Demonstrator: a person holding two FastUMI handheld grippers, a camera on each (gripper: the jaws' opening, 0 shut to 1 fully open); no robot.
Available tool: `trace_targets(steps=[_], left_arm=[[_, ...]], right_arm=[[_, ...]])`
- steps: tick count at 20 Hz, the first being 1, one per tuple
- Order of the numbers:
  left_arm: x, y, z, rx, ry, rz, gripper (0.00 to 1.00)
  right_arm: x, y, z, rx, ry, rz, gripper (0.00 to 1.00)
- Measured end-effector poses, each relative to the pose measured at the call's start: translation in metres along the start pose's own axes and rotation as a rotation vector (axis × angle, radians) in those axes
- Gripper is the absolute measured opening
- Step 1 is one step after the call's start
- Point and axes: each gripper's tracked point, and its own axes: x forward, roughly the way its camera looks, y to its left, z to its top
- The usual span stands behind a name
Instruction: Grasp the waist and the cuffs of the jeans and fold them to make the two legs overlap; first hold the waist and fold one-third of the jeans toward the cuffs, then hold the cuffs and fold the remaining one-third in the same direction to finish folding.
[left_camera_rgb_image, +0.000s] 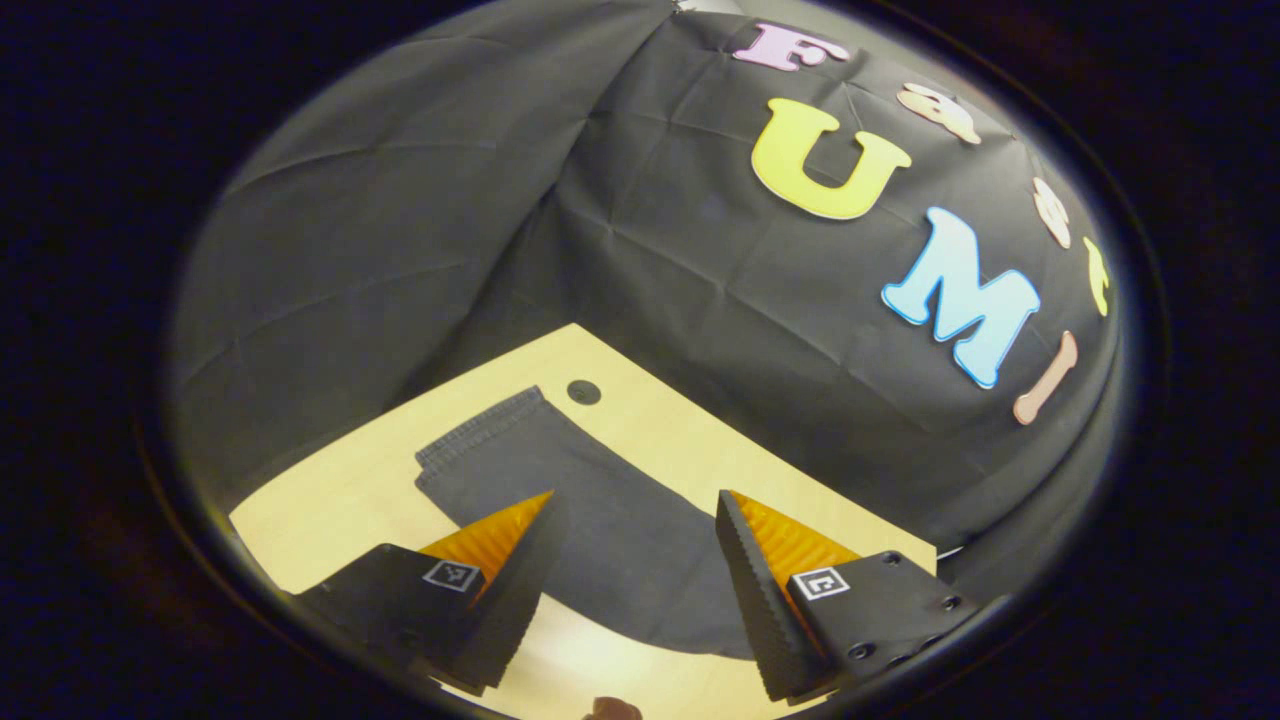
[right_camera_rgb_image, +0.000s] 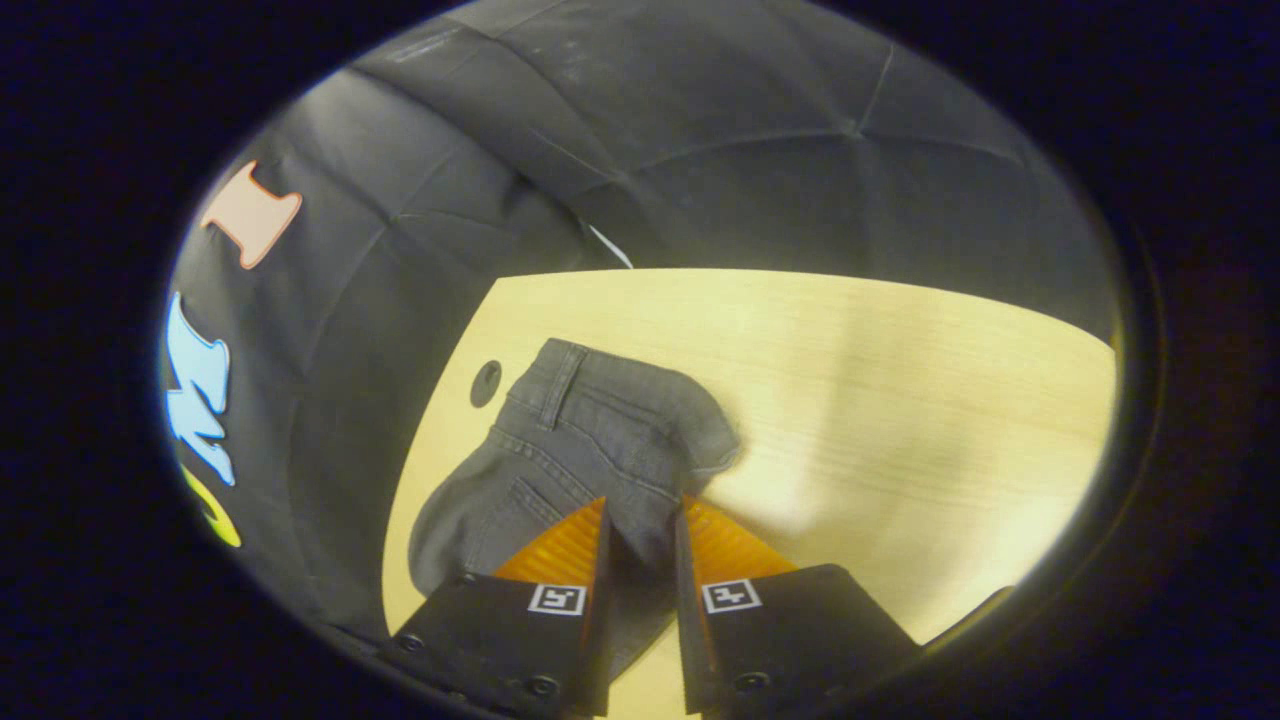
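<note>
At the bottom of the left gripper view, the left gripper (left_camera_rgb_image: 635, 560) has its two fingers spread wide apart, with nothing between them but open air. Past the fingers lie the jeans (left_camera_rgb_image: 560, 500), dark grey, flat on the light wooden table (left_camera_rgb_image: 350, 490). The cuffs (left_camera_rgb_image: 480, 435) sit toward the middle left of this view, stacked one on the other with their hems showing as a ribbed edge. Just beyond the cuffs, in the tabletop, is a small round dark hole (left_camera_rgb_image: 583, 391). Black cloth (left_camera_rgb_image: 400, 230) fills the upper part of the view behind the table.

Low in the right gripper view, the right gripper (right_camera_rgb_image: 642, 560) has its fingers drawn close together, with only a narrow gap. A strip of the jeans (right_camera_rgb_image: 570, 450) runs up through that gap; whether both fingers actually press on the fabric cannot be told. The waist (right_camera_rgb_image: 545, 385) lies at the centre left of this view, with belt loops and a pocket seam visible, near the hole (right_camera_rgb_image: 485, 383) at the table's (right_camera_rgb_image: 900, 400) left edge. The fabric bulges and rumples on the right of the waist. The rest of the tabletop spreads to the right, and black cloth (right_camera_rgb_image: 700, 130) rises behind it.
</note>
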Motion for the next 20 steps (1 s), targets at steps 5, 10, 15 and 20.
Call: trace_targets(steps=[5, 10, 15, 20], left_arm=[[-0.024, -0.006, 0.000, 0.063, -0.024, -0.015, 0.98], [-0.053, -0.032, -0.009, 0.172, -0.107, -0.019, 0.98], [-0.075, -0.050, -0.013, 0.219, -0.128, -0.047, 0.98], [-0.084, -0.044, -0.010, 0.226, -0.149, -0.070, 0.97]], right_arm=[[-0.054, 0.015, 0.028, -0.120, -0.144, 0.087, 0.19], [-0.136, 0.042, 0.059, -0.237, -0.316, 0.245, 0.19], [-0.200, 0.109, 0.022, -0.452, -0.456, 0.383, 0.19], [-0.234, 0.178, -0.068, -0.701, -0.545, 0.567, 0.19]])
